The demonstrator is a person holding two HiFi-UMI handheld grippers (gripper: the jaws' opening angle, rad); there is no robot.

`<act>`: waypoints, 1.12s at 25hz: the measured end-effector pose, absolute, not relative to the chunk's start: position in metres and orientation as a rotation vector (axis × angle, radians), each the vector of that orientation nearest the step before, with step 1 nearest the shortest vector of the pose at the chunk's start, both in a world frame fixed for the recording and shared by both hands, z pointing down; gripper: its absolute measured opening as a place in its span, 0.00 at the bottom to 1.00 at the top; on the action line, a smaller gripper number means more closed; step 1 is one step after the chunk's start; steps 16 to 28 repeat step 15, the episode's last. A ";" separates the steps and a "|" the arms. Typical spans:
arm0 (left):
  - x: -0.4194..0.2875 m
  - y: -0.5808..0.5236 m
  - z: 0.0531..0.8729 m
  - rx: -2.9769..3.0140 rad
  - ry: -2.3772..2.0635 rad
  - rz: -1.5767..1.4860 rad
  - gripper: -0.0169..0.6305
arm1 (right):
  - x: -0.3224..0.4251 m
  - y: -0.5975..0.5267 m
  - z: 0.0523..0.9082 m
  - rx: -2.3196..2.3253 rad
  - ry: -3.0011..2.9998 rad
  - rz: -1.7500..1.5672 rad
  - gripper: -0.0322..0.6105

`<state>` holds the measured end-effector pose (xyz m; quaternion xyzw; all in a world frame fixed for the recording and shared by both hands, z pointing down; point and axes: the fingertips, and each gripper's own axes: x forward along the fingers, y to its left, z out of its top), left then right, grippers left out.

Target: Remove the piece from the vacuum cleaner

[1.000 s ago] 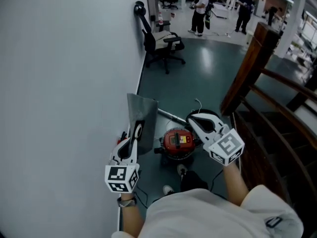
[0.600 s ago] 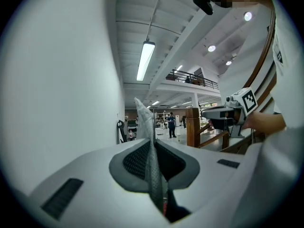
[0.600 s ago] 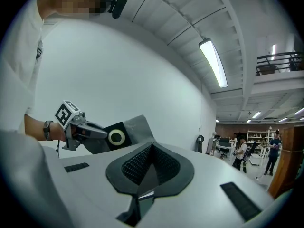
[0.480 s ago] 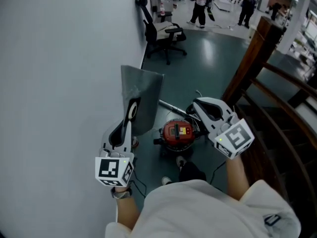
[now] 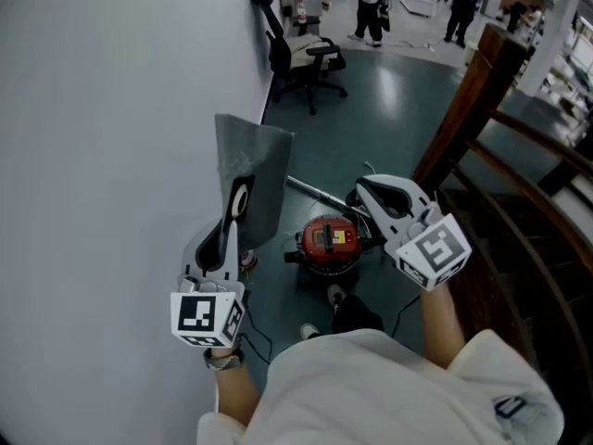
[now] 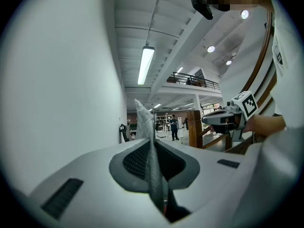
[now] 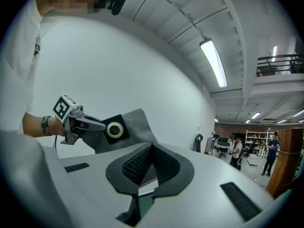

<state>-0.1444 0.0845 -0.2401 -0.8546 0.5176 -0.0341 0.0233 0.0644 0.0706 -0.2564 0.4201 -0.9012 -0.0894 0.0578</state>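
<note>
Grey bag is clamped edge-on between the left gripper jaws. It is raised higher than a second ago, with the vacuum cleaner left well below them. The right gripper jaws are closed together on nothing and lifted slightly.

The grey fabric dust bag (black collar, white ring) stood upright left of centre, clamped in the left gripper, well apart from the red-topped vacuum cleaner on the floor mid-frame.
</note>
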 end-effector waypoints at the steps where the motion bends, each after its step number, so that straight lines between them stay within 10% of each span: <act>1: -0.144 0.086 -0.241 -2.646 1.603 -0.102 0.07 | 0.065 0.072 -0.257 1.275 -2.727 -0.273 0.09; 28: -0.136 0.106 -0.237 -2.675 1.573 -0.093 0.07 | 0.064 0.091 -0.249 1.260 -2.703 -0.256 0.09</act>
